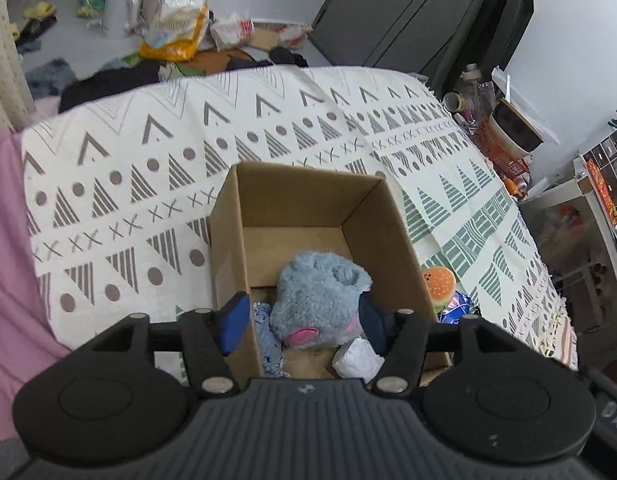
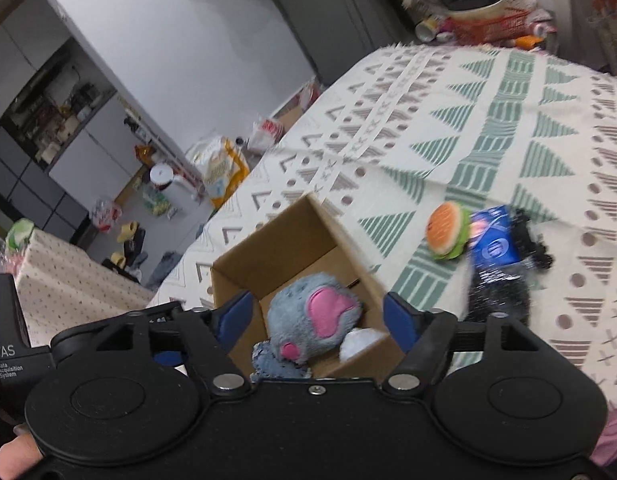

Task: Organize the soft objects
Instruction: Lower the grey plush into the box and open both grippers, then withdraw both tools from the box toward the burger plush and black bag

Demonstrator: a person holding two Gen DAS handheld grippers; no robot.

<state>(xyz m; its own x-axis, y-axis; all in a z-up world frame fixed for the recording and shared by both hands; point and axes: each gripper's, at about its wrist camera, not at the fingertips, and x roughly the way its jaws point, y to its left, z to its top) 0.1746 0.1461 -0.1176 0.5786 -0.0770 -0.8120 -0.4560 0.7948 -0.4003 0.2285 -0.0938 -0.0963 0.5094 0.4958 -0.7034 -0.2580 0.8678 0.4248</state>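
Your left tongs (image 1: 302,322) and right tongs (image 2: 318,320) both hang released over the cardboard box (image 1: 304,204), where the grey plush (image 1: 320,296) lies beside a white bundle (image 1: 354,360).

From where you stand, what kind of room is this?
Probably a lived-in home: a bed-like surface under a cream patterned cloth, white and grey cabinets, and bags strewn over the grey floor.

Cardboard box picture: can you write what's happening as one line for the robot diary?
left gripper: open, above cardboard box | right gripper: open | box holds: grey plush toy, white soft item | outside on blanket: burger toy
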